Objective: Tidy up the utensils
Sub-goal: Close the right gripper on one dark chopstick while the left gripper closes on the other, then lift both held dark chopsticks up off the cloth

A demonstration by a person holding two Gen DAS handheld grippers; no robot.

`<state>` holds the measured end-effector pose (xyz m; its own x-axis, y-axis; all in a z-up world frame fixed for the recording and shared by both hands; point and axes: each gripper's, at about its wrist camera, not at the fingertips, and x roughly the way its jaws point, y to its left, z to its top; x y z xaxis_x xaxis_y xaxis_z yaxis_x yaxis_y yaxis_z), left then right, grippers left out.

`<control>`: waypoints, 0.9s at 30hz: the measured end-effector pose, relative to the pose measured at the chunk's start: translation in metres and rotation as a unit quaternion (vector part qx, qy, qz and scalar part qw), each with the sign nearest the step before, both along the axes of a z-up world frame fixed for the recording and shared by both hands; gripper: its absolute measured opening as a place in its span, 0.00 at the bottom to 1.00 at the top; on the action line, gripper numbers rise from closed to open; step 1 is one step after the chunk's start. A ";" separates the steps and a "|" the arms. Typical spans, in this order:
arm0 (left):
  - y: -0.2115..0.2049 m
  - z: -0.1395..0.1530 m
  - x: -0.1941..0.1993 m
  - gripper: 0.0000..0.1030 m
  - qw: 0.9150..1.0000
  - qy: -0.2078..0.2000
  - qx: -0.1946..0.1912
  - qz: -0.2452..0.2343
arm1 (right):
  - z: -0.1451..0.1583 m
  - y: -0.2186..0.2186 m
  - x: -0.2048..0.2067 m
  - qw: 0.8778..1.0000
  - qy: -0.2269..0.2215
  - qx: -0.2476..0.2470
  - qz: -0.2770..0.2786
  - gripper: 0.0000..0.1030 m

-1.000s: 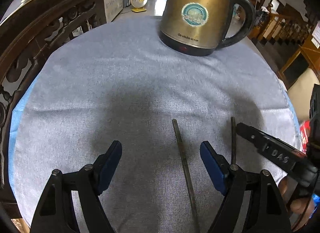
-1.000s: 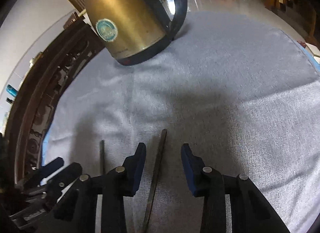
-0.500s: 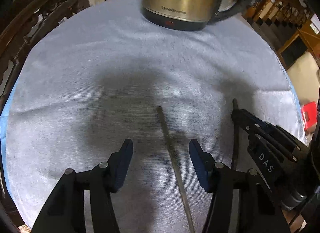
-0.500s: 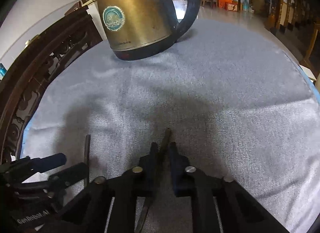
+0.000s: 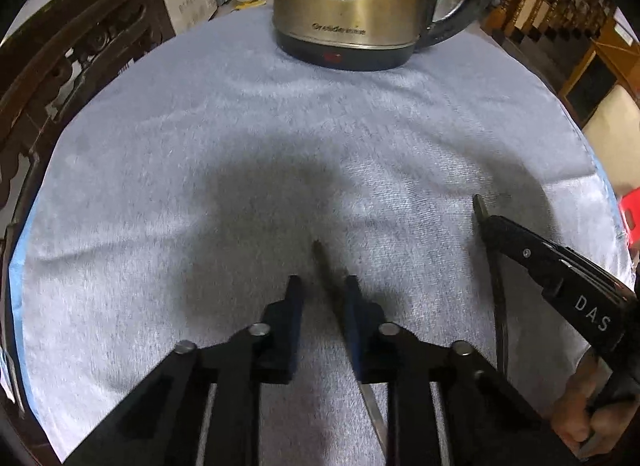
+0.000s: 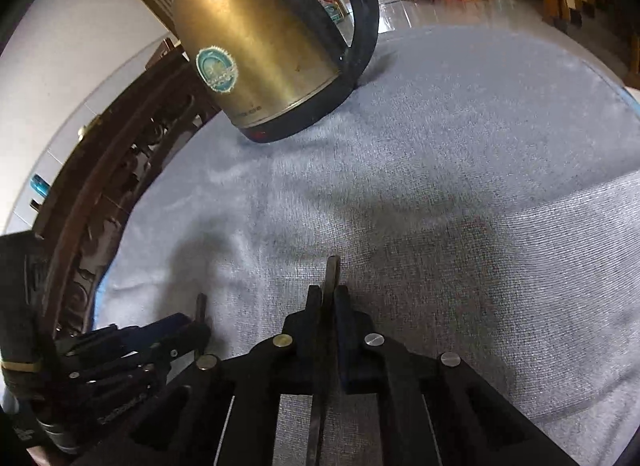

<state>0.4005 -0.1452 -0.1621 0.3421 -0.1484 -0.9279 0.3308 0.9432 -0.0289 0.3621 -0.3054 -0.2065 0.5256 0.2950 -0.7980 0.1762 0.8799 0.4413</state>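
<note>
A dark carved wooden chair back (image 5: 68,65) stands left; glossy pale tiled floor (image 6: 394,11) and wooden railings (image 5: 560,13) lie far right.

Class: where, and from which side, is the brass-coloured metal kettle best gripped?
Probably by the black loop handle of the brass-coloured metal kettle, approached from its right in both views: the loop stands clear of a smooth body likely too wide for the tool.

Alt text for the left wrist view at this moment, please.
The left gripper is closing around a thin dark chopstick lying on a grey cloth, a gap still showing on its left side. At right, the right gripper grips a second chopstick; a brass-coloured kettle stands behind.
</note>
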 end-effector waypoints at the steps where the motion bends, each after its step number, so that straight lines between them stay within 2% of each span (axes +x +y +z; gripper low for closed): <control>1: -0.001 0.000 0.000 0.10 1.000 -0.004 0.000 -0.002 | 0.000 -0.001 0.000 1.000 -0.002 0.006 0.000 0.07; 10: -0.006 0.000 -0.002 0.05 1.000 -0.020 -0.001 -0.007 | 0.000 -0.007 0.000 0.998 -0.013 0.060 0.001 0.07; 15: -0.012 0.007 -0.004 0.05 0.999 -0.030 -0.004 -0.014 | -0.001 -0.006 0.001 0.998 -0.012 0.068 0.005 0.07; 27: -0.005 0.040 -0.020 0.05 0.997 -0.068 -0.027 -0.016 | 0.011 -0.008 -0.005 0.994 -0.046 0.097 0.009 0.07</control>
